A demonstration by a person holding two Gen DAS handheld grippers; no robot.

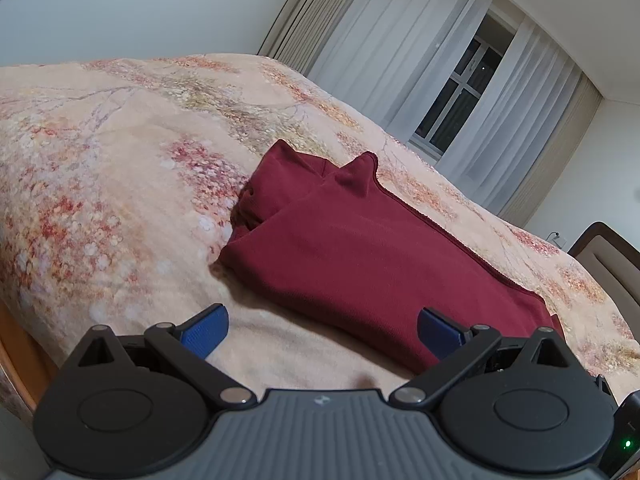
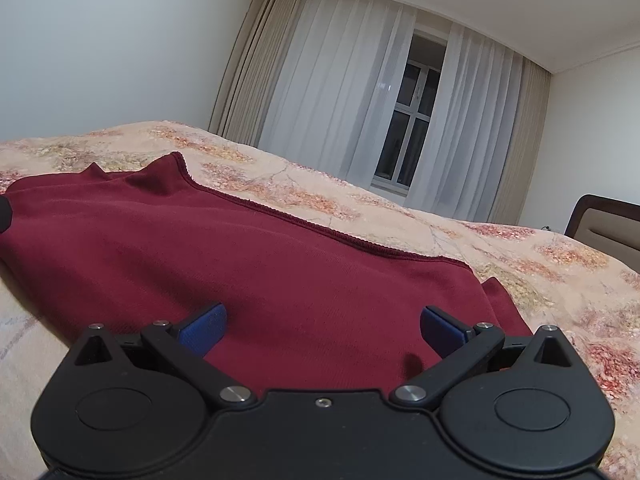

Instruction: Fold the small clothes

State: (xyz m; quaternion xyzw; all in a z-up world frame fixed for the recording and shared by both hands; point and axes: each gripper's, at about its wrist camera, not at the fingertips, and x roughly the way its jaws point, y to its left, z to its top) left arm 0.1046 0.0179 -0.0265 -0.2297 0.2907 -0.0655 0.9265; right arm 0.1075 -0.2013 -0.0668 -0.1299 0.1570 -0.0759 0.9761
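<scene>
A dark red garment (image 1: 360,252) lies folded in layers on the bed, its far end showing two raised corners. It also fills the middle of the right wrist view (image 2: 248,264), with a stitched hem along its far edge. My left gripper (image 1: 322,330) is open and empty, at the garment's near left edge, just above the blanket. My right gripper (image 2: 323,328) is open and empty, low over the garment's near edge.
The bed is covered by a peach floral blanket (image 1: 120,184). A window with white curtains (image 2: 408,128) is behind the bed. A brown headboard (image 2: 608,232) stands at the right. The bed's wooden edge (image 1: 16,360) shows at the lower left.
</scene>
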